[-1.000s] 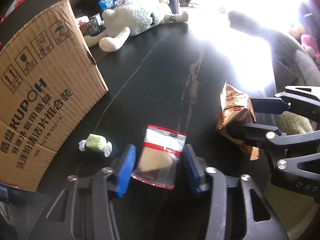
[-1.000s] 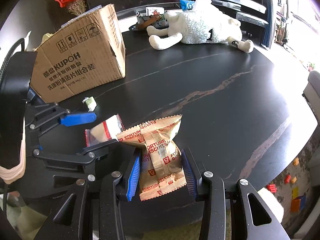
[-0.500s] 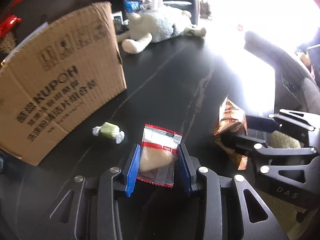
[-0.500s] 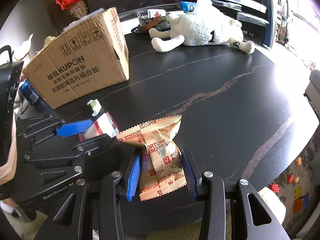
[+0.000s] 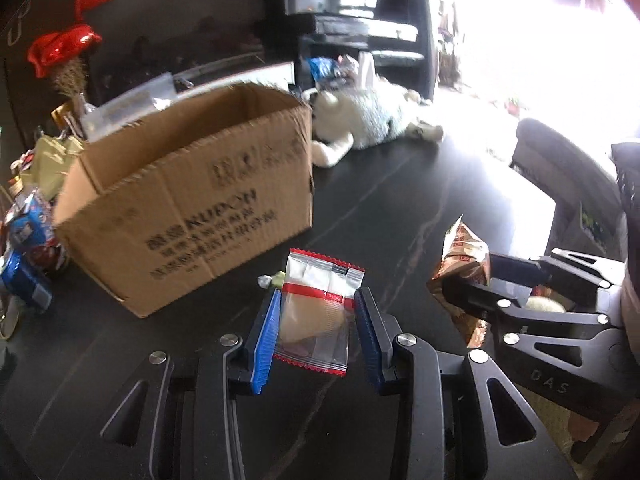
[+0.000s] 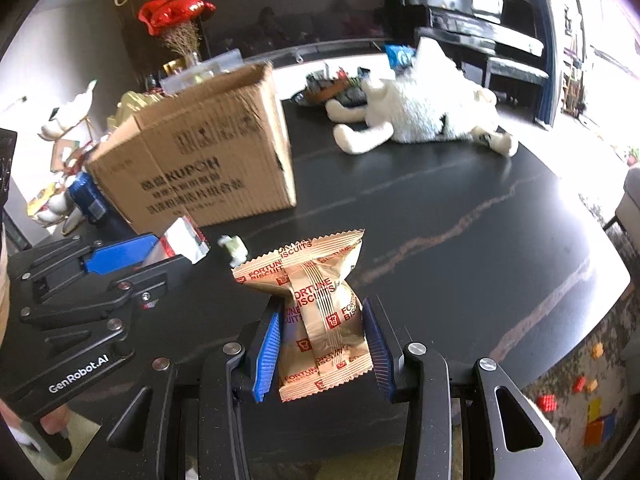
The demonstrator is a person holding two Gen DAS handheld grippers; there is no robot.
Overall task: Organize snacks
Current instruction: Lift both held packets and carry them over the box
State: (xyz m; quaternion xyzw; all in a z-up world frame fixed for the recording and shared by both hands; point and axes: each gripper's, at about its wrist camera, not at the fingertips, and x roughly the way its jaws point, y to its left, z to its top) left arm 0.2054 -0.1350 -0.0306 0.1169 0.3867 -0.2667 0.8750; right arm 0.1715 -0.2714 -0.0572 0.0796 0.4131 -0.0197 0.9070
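My left gripper is shut on a clear snack packet with red edges, held above the black table. My right gripper is shut on a tan Fortune Biscuits bag, also lifted off the table. From the right wrist view the left gripper shows at the left with its packet. The biscuit bag and right gripper appear at the right of the left wrist view. An open cardboard box stands ahead on the left. A small green wrapped candy lies on the table before the box.
A white plush toy lies at the far side of the table. Several snack packs sit left of the box. A red foil decoration stands behind the box. Toy bricks lie on the floor at the right.
The left jaws closed on the clear packet and lifted it off the table. Both grippers rose with their snacks, and the box's open top came into view.
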